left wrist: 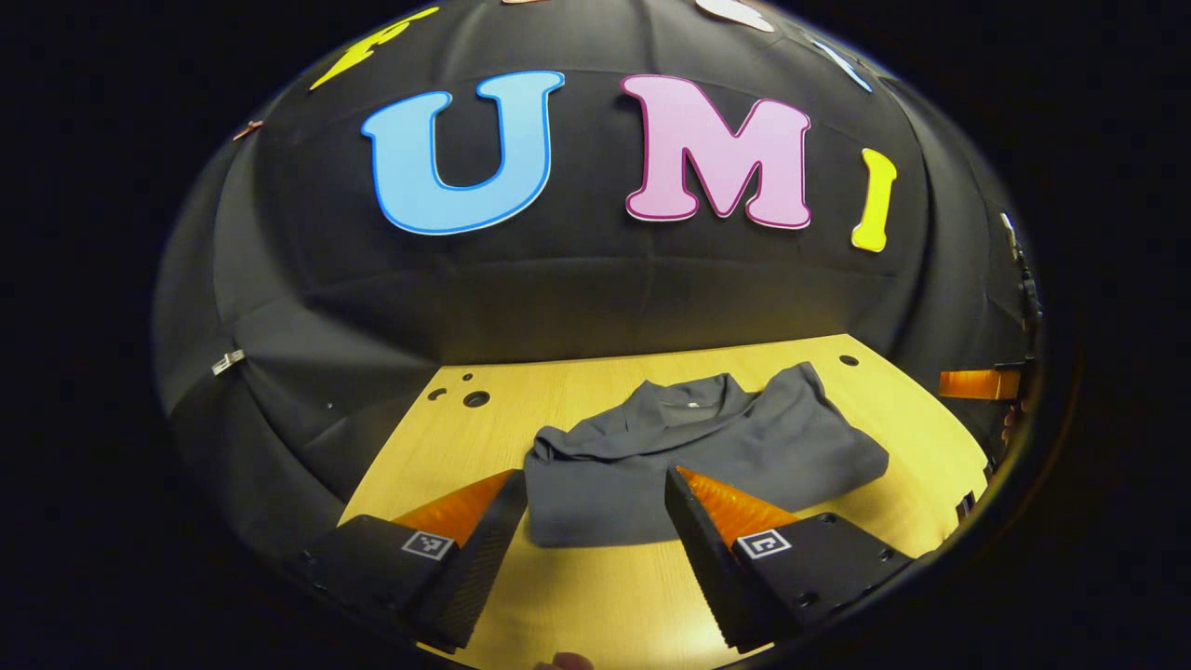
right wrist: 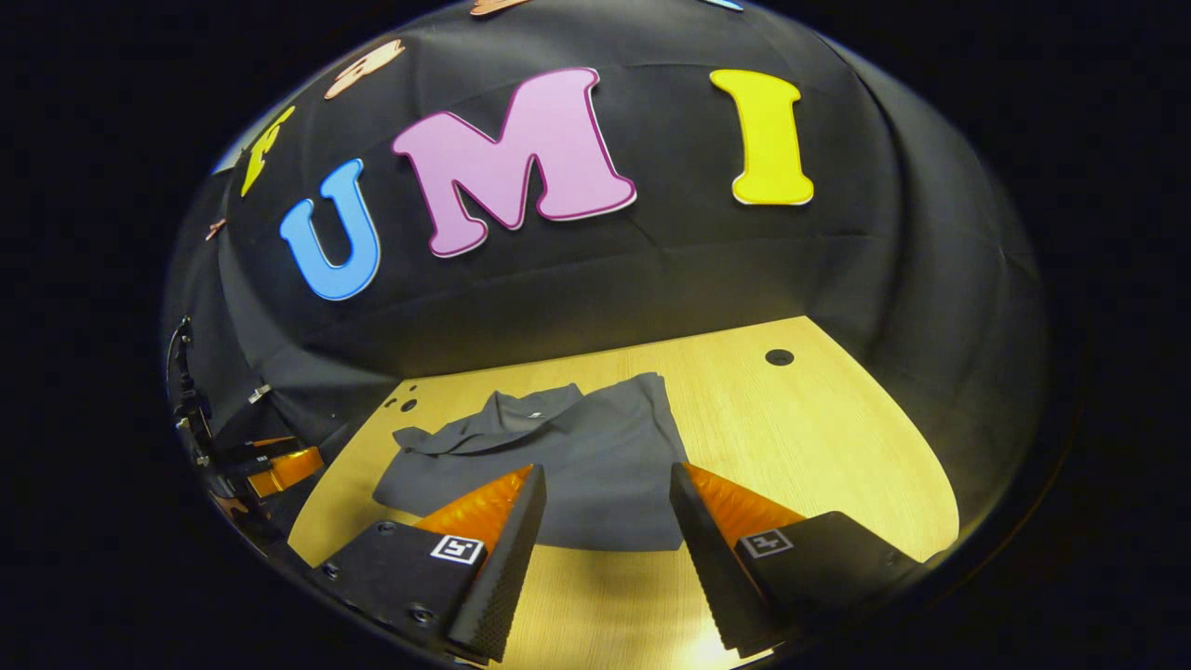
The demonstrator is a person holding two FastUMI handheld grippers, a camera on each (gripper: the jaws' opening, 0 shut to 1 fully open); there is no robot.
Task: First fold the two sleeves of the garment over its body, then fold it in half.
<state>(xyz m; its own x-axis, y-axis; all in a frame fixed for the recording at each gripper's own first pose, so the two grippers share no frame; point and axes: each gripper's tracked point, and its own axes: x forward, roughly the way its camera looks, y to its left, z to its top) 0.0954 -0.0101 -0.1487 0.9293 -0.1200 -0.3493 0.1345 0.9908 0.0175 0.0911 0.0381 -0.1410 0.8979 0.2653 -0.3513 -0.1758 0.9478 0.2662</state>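
A: Where's the shirt (left wrist: 689,465) sitting rn?

B: It's lying on the wooden worktop (left wrist: 595,596), collar facing the far wall, already looking like a compact folded block w/ sleeves tucked in.

A: Your grippers?

B: You're holding the left gripper (left wrist: 595,549) and right gripper (right wrist: 600,549) above the near hem, both w/ jaws spread wide, gripping nothing.

A: How's it going to handle?

B: Prob. light, soft, floppy: matte grey knit, slightly rumpled at the left shoulder. If you're refolding, you're best pinching the near hem corners, thru all layers, else they're slipping apart.
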